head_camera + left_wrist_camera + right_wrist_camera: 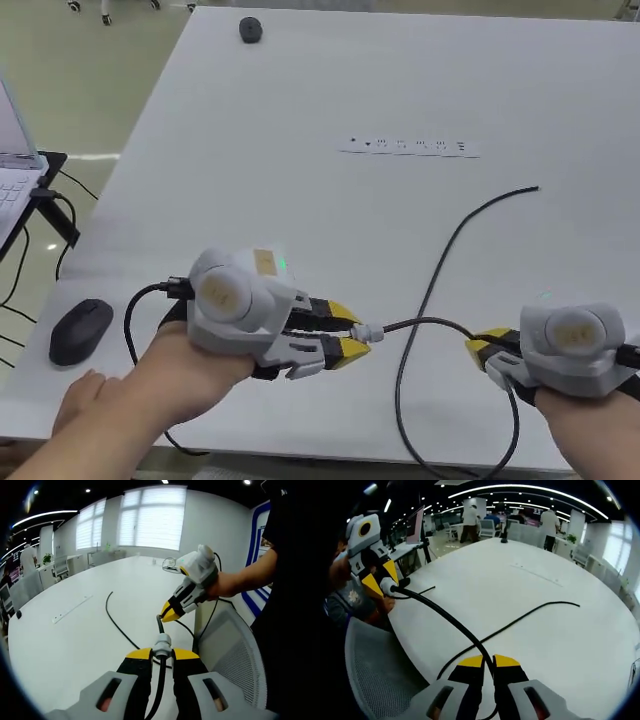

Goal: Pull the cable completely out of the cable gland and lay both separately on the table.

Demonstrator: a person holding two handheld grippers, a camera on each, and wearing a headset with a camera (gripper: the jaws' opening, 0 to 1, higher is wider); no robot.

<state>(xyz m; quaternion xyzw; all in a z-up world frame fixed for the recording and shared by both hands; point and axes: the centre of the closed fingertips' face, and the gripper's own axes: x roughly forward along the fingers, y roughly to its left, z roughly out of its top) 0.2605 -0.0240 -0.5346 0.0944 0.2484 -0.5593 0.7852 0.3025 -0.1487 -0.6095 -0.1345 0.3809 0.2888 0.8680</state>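
My left claw [345, 331] is clamped on the gland [368, 331] — the white fitting sits pinched between the yellow tips, by the near edge of the surface [300, 110]. The black cable [440, 262] runs through the gland and across to my right claw [478, 349], whose jaws are closed tight around it. Past that grip the cable loops down over the near edge, then trails back across the surface — its free end lies flat, right of a white strip [410, 146].
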